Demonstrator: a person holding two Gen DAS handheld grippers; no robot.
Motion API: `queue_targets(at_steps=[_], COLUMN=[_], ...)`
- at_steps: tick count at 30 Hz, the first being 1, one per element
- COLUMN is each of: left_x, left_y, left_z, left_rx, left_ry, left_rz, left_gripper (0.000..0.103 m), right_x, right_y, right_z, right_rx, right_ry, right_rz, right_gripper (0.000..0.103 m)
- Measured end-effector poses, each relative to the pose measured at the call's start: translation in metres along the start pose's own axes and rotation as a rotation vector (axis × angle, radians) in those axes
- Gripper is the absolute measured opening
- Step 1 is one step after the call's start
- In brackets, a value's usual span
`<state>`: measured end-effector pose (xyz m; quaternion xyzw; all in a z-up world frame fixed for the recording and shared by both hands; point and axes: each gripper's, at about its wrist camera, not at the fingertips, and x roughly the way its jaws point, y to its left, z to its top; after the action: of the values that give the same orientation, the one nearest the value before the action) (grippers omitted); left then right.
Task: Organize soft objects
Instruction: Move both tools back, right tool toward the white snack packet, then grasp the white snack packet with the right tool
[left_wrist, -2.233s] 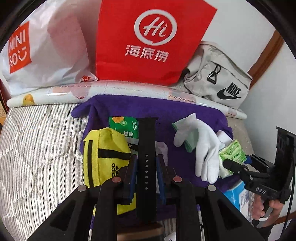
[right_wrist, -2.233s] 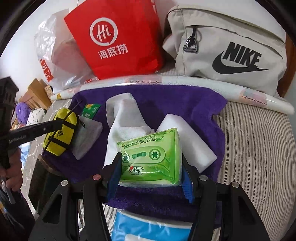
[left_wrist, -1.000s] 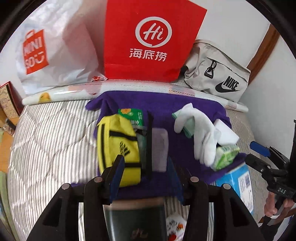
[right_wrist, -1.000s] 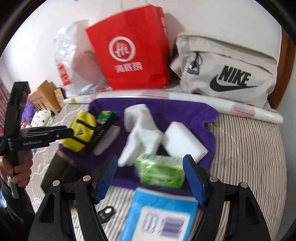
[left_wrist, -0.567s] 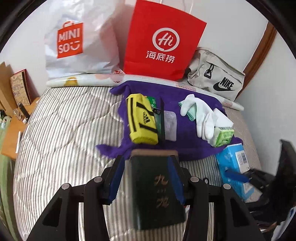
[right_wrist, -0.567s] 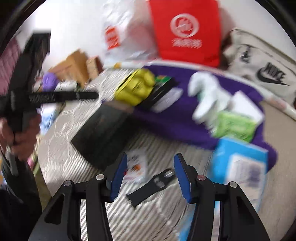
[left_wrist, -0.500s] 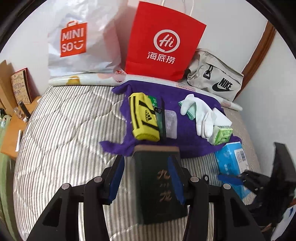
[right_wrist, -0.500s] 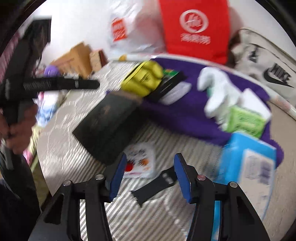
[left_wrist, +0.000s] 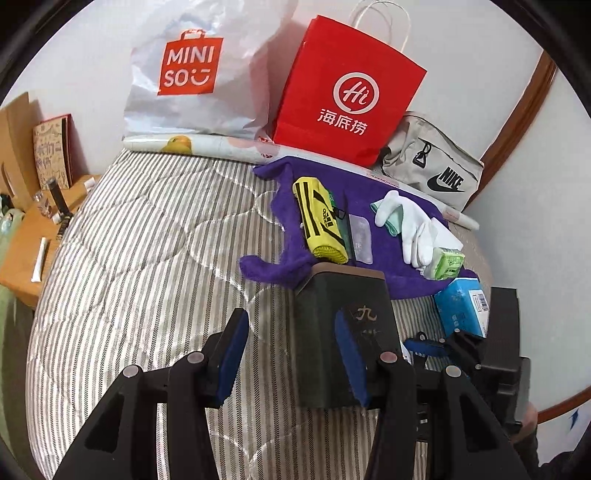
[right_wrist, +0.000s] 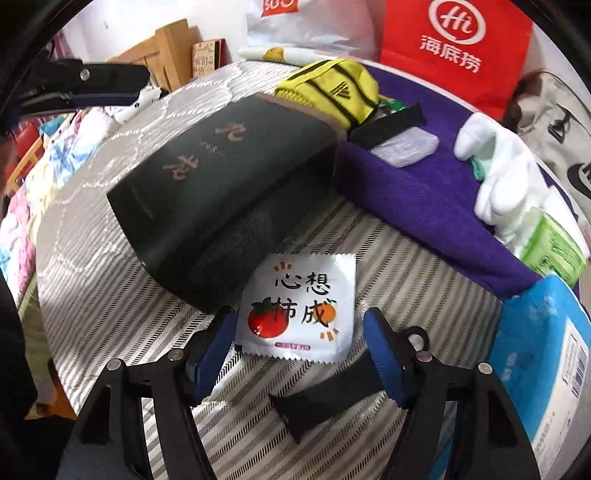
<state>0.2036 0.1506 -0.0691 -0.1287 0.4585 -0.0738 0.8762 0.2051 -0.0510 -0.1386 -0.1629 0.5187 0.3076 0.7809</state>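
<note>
A purple towel (left_wrist: 391, 243) on the striped mattress carries a yellow pouch (left_wrist: 321, 225), white gloves (left_wrist: 410, 225), a green tissue pack (left_wrist: 447, 264) and a black strap (right_wrist: 391, 122). My left gripper (left_wrist: 291, 354) stands open and empty, back from the towel, beside a dark book (left_wrist: 332, 295). My right gripper (right_wrist: 301, 347) points down at the mattress with its jaws opening. A white sachet (right_wrist: 299, 306) printed with a tomato lies between its tips, untouched by the pads. A second black strap (right_wrist: 325, 395) lies just under the fingers.
A blue tissue pack (right_wrist: 543, 350) lies right of the sachet. A red paper bag (left_wrist: 347, 92), a white Miniso bag (left_wrist: 192, 74) and a grey Nike bag (left_wrist: 432, 170) line the wall. A wooden bedside table (left_wrist: 26, 251) stands at the left.
The left gripper let go of the black strap on the towel and drew back. The right gripper released the green tissue pack, swung left and sank over the white sachet.
</note>
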Motion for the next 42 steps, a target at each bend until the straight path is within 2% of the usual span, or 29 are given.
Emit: queue_targets(at_steps=[4, 7, 9, 12, 19, 25, 35, 42], left_x=[0.002, 0.004, 0.005, 0.005, -0.002, -0.006, -0.011, -0.003], left_y=[0.006, 0.008, 0.008, 0.007, 0.001, -0.01, -0.052, -0.092], left_z=[-0.003, -0.007, -0.009, -0.014, -0.027, -0.038, -0.073, -0.099], left_rx=[-0.013, -0.017, -0.019, -0.02, -0.007, 0.024, 0.119, 0.232], left_ry=[0.006, 0.016, 0.022, 0.029, 0.04, 0.05, 0.074, 0.102], left_rz=[0.007, 0.013, 0.015, 0.02, 0.036, 0.033, -0.004, 0.001], left_gripper=[0.046, 0.046, 0.046, 0.046, 0.046, 0.046, 0.046, 0.046], right_x=[0.002, -0.001, -0.003, -0.005, -0.011, -0.036, -0.078, -0.094], right_y=[0.002, -0.002, -0.003, -0.001, -0.006, -0.011, -0.004, -0.01], right_z=[-0.001, -0.005, -0.007, -0.009, -0.011, -0.022, -0.075, -0.116], right_rx=[-0.014, -0.006, -0.007, -0.016, 0.021, 0.086, 0.154, 0.211], right_ry=[-0.052, -0.075, -0.082, -0.085, -0.083, -0.125, -0.177, -0.193], right_rz=[-0.006, -0.015, -0.012, -0.016, -0.019, -0.03, -0.008, -0.008], right_gripper=[0.072, 0.06, 0.047, 0.044, 0.043, 0.043, 0.043, 0.043])
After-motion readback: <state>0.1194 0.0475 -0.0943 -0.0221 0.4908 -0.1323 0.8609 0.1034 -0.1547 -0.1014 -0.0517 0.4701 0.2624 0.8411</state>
